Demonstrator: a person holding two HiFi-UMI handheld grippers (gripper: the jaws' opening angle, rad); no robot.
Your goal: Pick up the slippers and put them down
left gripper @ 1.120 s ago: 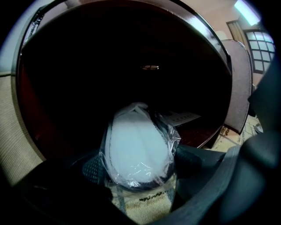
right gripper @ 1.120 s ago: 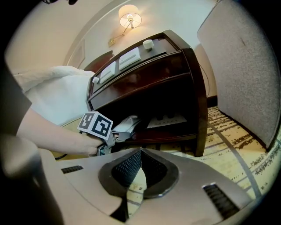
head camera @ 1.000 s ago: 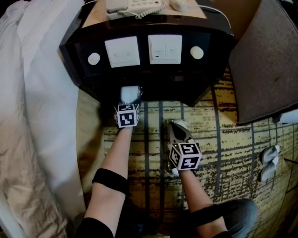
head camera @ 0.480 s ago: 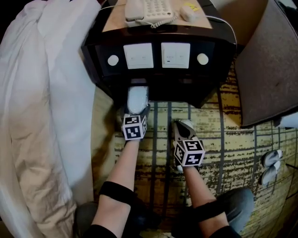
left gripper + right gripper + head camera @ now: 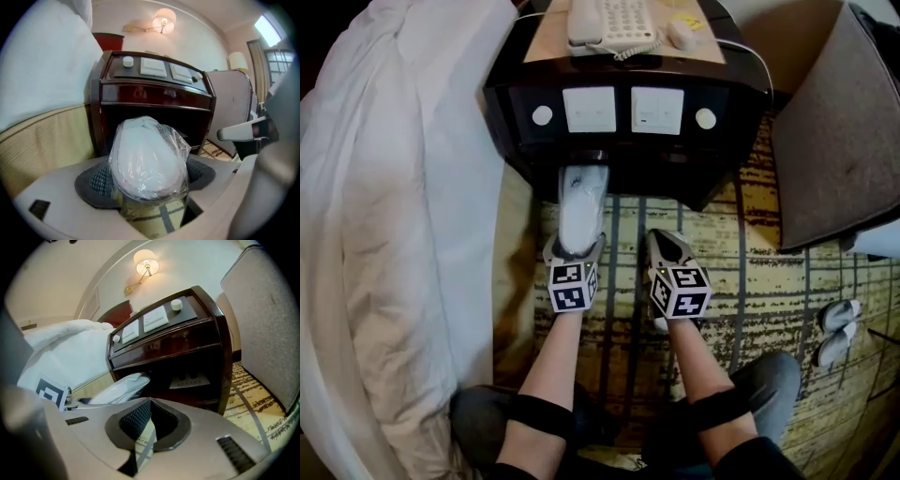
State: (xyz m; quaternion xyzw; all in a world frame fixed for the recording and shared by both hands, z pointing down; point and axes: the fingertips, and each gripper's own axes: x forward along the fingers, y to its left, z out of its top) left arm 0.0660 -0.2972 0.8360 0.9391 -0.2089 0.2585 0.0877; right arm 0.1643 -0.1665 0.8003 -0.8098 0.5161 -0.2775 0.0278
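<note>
1. The left gripper is clamping its jaws on the slippers, a white pair sealed in a clear plastic bag. In the left gripper view, the dark pads are pressing on both sides of the packet's near end.
2. The slippers are sticking out from that gripper toward the top of the head view. Their far end is reaching the shadowed lower edge of the nightstand, just left of the frame's centre.
3. The right gripper is keeping its jaws together with nothing between them. It is hovering over the patterned carpet, just to the right of the left gripper.
4. The dark wooden nightstand is standing at the top centre of the head view. It is showing white switch panels on its sloping front and carrying a telephone on its top surface.
5. White bedding is filling the left side of the head view, and a grey-brown cushioned seat is occupying the upper right.
6. A second pale pair, seemingly slippers too, is lying on the carpet at the right edge, well apart from both grippers.
7. A wall lamp is glowing above the nightstand in the left gripper view.
</note>
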